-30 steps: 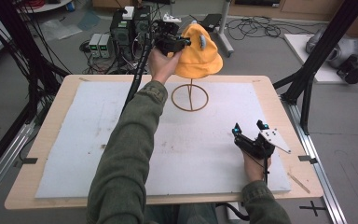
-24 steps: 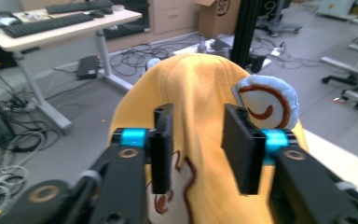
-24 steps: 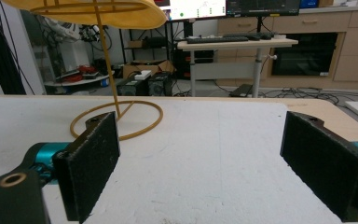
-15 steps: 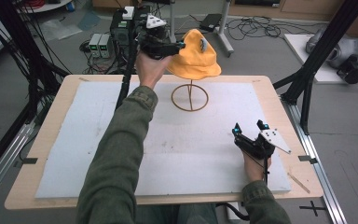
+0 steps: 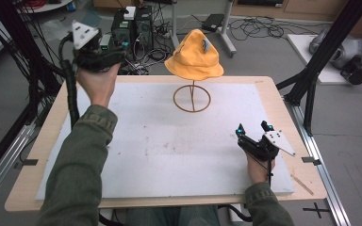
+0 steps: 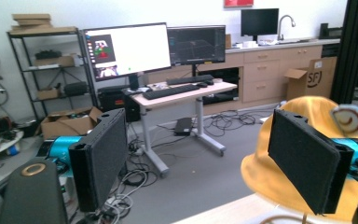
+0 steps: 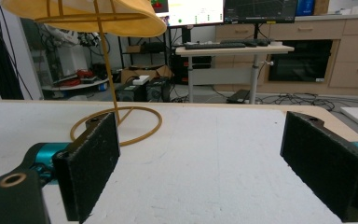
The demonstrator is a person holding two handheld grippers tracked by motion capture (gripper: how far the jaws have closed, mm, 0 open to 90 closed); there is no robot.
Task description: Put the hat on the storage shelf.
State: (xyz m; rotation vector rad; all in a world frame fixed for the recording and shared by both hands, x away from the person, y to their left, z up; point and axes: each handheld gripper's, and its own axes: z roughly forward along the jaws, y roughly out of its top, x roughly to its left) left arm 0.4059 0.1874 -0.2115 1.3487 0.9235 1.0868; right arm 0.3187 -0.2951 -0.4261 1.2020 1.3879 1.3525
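Orange hat [image 5: 194, 57] on wire stand [image 5: 192, 96], 12 o'clock. Left gripper [image 5: 104, 52] wide, empty, 10 o'clock; right gripper [image 5: 253, 128] wide, 4 o'clock.

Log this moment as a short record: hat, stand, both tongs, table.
hat: yellow bucket hat, sitting on top of the stand
stand: wire hat stand, ring base on the white mat
left tongs: open, empty, raised left of the hat, apart from it
right tongs: open, empty, low over the mat's right side
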